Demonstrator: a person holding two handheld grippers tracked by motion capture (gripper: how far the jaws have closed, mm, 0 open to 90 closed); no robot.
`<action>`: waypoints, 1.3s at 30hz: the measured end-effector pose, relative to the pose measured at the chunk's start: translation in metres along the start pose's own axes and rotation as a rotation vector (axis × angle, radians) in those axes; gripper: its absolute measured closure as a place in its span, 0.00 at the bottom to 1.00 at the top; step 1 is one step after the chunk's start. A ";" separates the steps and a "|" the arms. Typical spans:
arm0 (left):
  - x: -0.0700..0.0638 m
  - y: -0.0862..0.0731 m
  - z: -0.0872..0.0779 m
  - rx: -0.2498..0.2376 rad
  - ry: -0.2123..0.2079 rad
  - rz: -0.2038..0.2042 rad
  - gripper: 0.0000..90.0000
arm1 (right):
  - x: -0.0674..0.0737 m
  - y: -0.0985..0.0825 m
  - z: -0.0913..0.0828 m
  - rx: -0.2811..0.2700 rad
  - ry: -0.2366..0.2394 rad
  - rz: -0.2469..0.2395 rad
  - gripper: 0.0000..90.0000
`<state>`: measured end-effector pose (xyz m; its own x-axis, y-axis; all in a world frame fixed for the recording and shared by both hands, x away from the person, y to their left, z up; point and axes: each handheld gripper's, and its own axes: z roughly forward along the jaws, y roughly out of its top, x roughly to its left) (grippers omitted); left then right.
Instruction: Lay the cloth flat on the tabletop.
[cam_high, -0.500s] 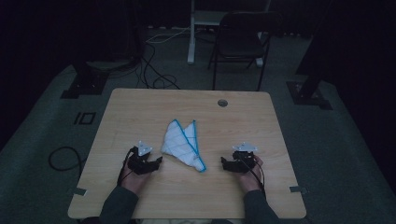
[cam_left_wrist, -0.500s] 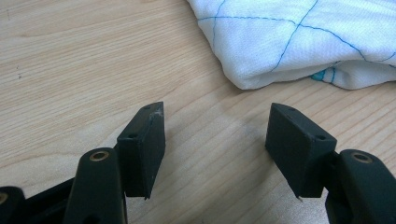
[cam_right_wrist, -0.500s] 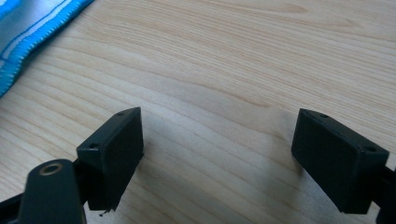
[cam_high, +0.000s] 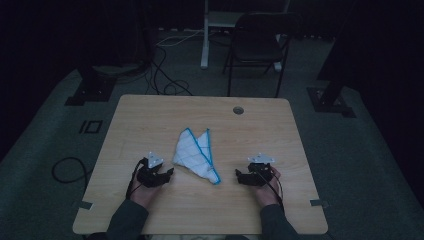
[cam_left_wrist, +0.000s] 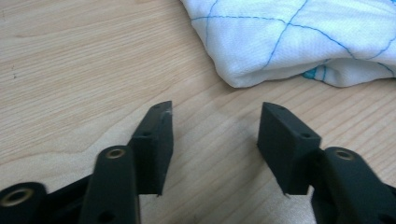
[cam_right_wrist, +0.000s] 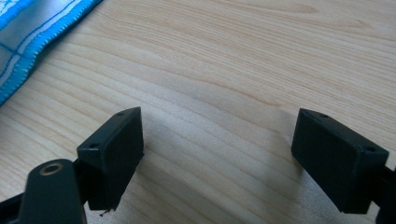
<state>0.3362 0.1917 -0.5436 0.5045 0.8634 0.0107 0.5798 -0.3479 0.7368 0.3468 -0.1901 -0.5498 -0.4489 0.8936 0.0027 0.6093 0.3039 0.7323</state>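
Observation:
A white cloth with thin blue grid lines and a blue hem (cam_high: 196, 152) lies folded in the middle of the wooden table (cam_high: 150, 115). My left gripper (cam_high: 170, 172) rests on the table just left of the cloth, jaws open and empty. Its own view has the cloth's rounded fold (cam_left_wrist: 299, 42) a short way beyond the fingertips (cam_left_wrist: 161, 116). My right gripper (cam_high: 239, 176) sits to the right of the cloth, pointing toward it, jaws open with bare wood between them. The cloth's blue hem (cam_right_wrist: 32, 32) crosses the upper left corner of the right gripper view.
A round cable hole (cam_high: 238, 110) sits near the table's far edge. A dark folding chair (cam_high: 255, 47) and a white post (cam_high: 205, 35) stand behind the table. Cables (cam_high: 165, 75) lie on the floor, and black stand bases (cam_high: 90, 92) flank the table.

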 end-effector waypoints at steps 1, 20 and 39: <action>0.000 0.000 0.000 0.000 -0.005 -0.007 0.54 | 0.000 0.000 0.000 -0.001 -0.001 0.001 0.19; -0.005 0.016 -0.014 -0.024 -0.037 0.003 0.57 | 0.001 -0.001 -0.001 -0.001 -0.002 0.002 0.19; -0.010 0.038 -0.017 -0.041 -0.041 0.040 0.60 | 0.001 0.000 -0.001 -0.001 -0.002 0.003 0.19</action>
<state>0.3419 0.1761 -0.5043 0.5526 0.8333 0.0133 0.5328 -0.3656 0.7632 0.3458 -0.1897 -0.5498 -0.4461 0.8950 0.0036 0.6099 0.3011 0.7330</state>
